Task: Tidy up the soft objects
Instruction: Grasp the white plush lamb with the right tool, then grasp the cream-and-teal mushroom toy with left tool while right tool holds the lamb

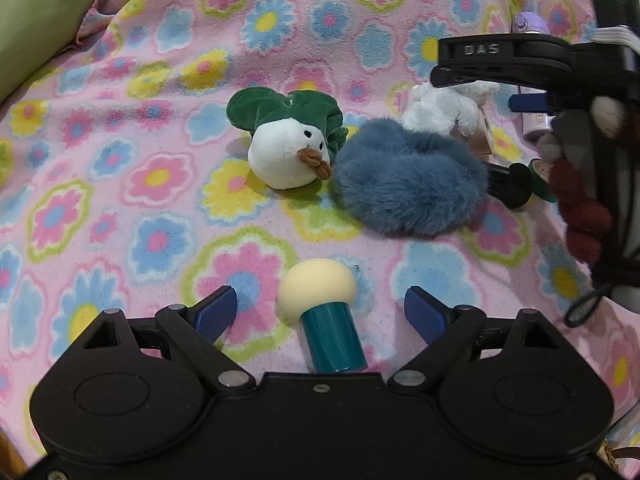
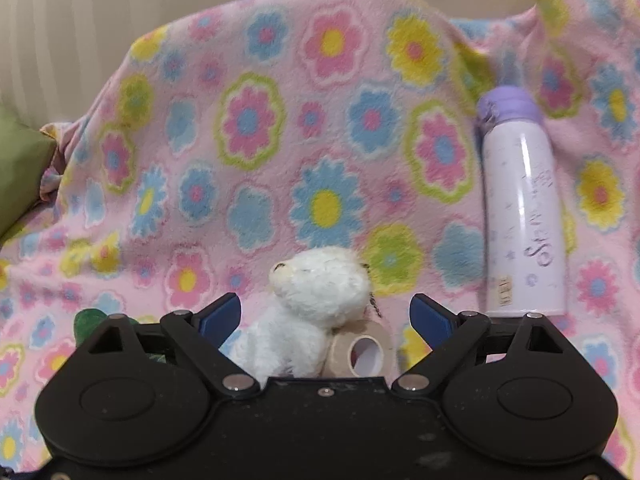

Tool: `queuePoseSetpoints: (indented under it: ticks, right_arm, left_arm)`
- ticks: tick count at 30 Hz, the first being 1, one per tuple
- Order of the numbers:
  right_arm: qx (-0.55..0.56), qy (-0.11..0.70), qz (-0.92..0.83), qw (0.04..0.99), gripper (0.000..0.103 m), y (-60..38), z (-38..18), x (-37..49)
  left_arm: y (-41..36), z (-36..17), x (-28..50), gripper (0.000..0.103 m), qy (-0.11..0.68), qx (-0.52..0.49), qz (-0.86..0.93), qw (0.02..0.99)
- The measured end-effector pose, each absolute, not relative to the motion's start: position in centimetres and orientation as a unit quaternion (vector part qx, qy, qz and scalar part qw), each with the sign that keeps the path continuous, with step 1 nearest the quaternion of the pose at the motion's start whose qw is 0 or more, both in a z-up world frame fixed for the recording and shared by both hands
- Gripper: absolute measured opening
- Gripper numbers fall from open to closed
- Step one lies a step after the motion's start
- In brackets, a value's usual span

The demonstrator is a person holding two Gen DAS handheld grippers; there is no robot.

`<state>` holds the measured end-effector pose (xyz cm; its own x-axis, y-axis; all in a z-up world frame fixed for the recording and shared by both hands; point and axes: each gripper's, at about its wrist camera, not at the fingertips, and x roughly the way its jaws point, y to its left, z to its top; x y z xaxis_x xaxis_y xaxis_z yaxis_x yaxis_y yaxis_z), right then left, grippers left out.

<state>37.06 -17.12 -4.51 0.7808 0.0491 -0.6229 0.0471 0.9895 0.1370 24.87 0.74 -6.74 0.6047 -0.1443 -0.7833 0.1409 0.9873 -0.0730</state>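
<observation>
A pink flowered fleece blanket covers the scene. On it, a white plush bear sits between the spread, released fingers of the right gripper, leaning on a tape roll. The left gripper, fingers also apart, straddles a cream-headed teal puff, gripping nothing. Nearby lie a snowman plush and blue fur scrunchie.

Your surface: fleece blanket, matt, napped, floral print. Blue scrunchie: long shaggy faux fur. Duck plush: short soft pile, green velour hood. White bear: fuzzy, slightly matted plush. Sponge applicator: matt foam head, smooth glossy teal plastic handle. Your bottle: glossy, smooth. Tape roll: matt beige cloth-like.
</observation>
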Motion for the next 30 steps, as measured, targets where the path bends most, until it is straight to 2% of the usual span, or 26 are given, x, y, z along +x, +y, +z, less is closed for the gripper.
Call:
queuePoseSetpoints:
  ticks: [2, 4, 5, 6, 19, 26, 28, 30]
  right_arm:
    - [0.079, 0.337, -0.003, 0.938, 0.09, -17.1, -4.9, 37.7]
    - [0.081, 0.34, -0.006, 0.937, 0.08, -17.0, -5.3, 38.3]
    - [0.079, 0.341, -0.003, 0.937, 0.057, -17.0, -5.4, 38.5]
    - [0.077, 0.345, 0.004, 0.936, 0.046, -16.9, -5.5, 38.6]
    - [0.128, 0.257, 0.003, 0.958, 0.046, -20.6, 0.6, 33.5]
    - [0.141, 0.252, 0.012, 0.957, 0.048, -22.5, 2.2, 28.3]
    - [0.146, 0.257, 0.016, 0.955, 0.048, -22.8, 2.2, 26.9]
    - [0.153, 0.264, 0.016, 0.952, 0.048, -22.8, 2.2, 25.5]
  left_arm:
    - [0.8, -6.7, 24.8, 0.087, 0.438, -0.005, -0.08, 0.895]
    - [0.9, -6.6, 24.8, 0.087, 0.438, -0.007, -0.079, 0.895]
    - [0.8, -6.6, 24.8, 0.087, 0.439, -0.007, -0.078, 0.895]
    - [0.8, -6.6, 24.7, 0.087, 0.438, -0.007, -0.078, 0.895]
    - [0.9, -6.4, 24.7, 0.087, 0.437, -0.011, -0.072, 0.896]
    - [1.1, -6.3, 24.8, 0.086, 0.435, -0.02, -0.068, 0.898]
    - [1.2, -6.3, 24.9, 0.085, 0.435, -0.021, -0.064, 0.898]
    - [1.2, -6.3, 24.9, 0.079, 0.437, -0.023, -0.06, 0.897]
